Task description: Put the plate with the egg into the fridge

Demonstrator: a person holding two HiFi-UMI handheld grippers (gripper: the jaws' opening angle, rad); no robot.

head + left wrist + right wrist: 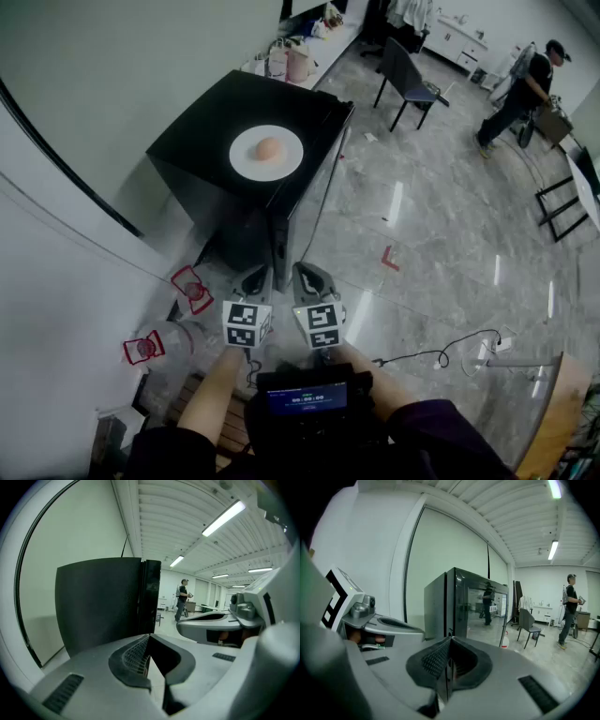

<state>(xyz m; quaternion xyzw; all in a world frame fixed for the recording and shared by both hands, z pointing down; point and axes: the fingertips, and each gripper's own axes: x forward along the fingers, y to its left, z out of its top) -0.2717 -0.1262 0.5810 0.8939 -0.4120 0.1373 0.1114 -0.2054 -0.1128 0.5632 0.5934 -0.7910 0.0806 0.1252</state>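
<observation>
A white plate with a brown egg on it rests on top of a black mini fridge, whose glass door is closed. My left gripper and right gripper are held side by side low in front of the fridge, well short of the plate, and both are shut with nothing in them. The left gripper view shows its closed tips facing the fridge's dark side. In the right gripper view the closed tips face the fridge's door edge.
A white wall runs along the left. Two red-marked clear things lie on the floor beside me. A cable crosses the floor at right. Farther off are a chair, a cluttered counter and a standing person.
</observation>
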